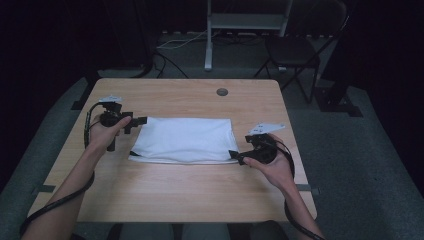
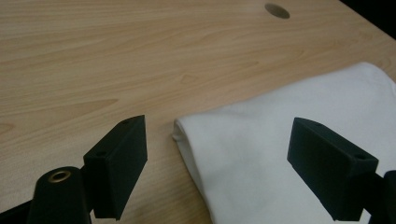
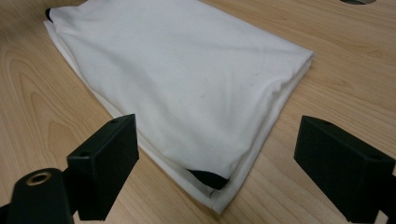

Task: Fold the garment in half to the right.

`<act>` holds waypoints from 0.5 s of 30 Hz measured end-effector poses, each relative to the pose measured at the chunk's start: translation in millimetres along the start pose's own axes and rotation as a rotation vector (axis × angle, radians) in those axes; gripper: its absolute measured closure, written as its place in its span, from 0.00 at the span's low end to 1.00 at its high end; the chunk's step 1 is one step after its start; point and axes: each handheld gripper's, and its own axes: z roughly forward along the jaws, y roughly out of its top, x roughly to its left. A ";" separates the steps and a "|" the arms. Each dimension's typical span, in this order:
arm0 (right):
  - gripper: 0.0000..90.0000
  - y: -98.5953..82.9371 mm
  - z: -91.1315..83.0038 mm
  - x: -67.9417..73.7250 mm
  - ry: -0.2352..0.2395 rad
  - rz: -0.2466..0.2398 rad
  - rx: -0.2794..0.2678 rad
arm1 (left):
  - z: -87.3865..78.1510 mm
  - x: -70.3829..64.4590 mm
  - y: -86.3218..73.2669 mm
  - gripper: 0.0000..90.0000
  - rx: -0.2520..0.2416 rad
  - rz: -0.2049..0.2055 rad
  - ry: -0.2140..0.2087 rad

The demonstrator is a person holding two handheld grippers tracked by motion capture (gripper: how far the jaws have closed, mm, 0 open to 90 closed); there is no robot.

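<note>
On the table (image 1: 150,195) lies a folded white cloth (image 1: 185,140), with the left gripper (image 1: 142,120) at its far-left corner and the right gripper (image 1: 234,156) at its near-right corner, jaws wide, holding nothing. Pinching only the top layer could undo the fold.

Legible text: none detected | labels, brands: none detected | numbers, signs: none detected | surfaces checked: white folded cloth (image 1: 184,139), counter (image 1: 200,195) | result: no markings readable
</note>
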 end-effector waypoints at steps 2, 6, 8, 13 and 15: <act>0.15 -0.8 -1.3 -1.1 -0.001 0.001 0.000 | 0.1 -2.1 -1.0 0.22 -0.001 0.005 -0.005; 0.15 -3.5 -4.9 -3.1 -0.008 0.010 -0.002 | 0.9 -6.9 -3.7 0.22 0.009 0.022 -0.012; 0.15 -5.7 -6.1 -4.4 -0.013 0.014 -0.002 | 0.7 -8.5 -4.3 0.22 0.009 0.025 -0.016; 0.15 -11.0 -7.9 -6.9 -0.020 0.027 0.009 | 1.2 -11.0 -7.1 0.22 0.017 0.038 -0.011; 0.15 -12.1 -8.2 -8.3 -0.022 0.030 0.011 | 4.0 -10.0 -6.6 0.22 0.026 0.036 -0.009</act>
